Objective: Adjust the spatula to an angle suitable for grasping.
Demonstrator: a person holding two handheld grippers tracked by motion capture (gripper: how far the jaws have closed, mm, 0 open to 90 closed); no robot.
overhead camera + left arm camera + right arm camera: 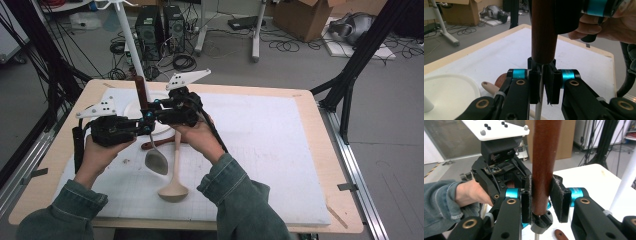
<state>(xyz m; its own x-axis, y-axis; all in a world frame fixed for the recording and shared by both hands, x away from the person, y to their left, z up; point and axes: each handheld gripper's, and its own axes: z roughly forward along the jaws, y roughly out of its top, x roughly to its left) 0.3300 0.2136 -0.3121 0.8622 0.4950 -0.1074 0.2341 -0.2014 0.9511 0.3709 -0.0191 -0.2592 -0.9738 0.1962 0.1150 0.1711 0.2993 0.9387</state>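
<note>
A metal spoon with a dark brown wooden handle stands upright above the table, its grey bowl hanging low. My right gripper is shut on the brown handle, pads pressed on both sides. Just below it, my left gripper is shut on the thin metal shaft under the handle's end, and its jaws are nearly together. The left gripper's body faces the right gripper's camera at close range.
A pale wooden ladle lies on the white mat beneath the hands. A second brown-handled utensil rests beside it. A white round plate sits at the back left. Black frame posts flank the table.
</note>
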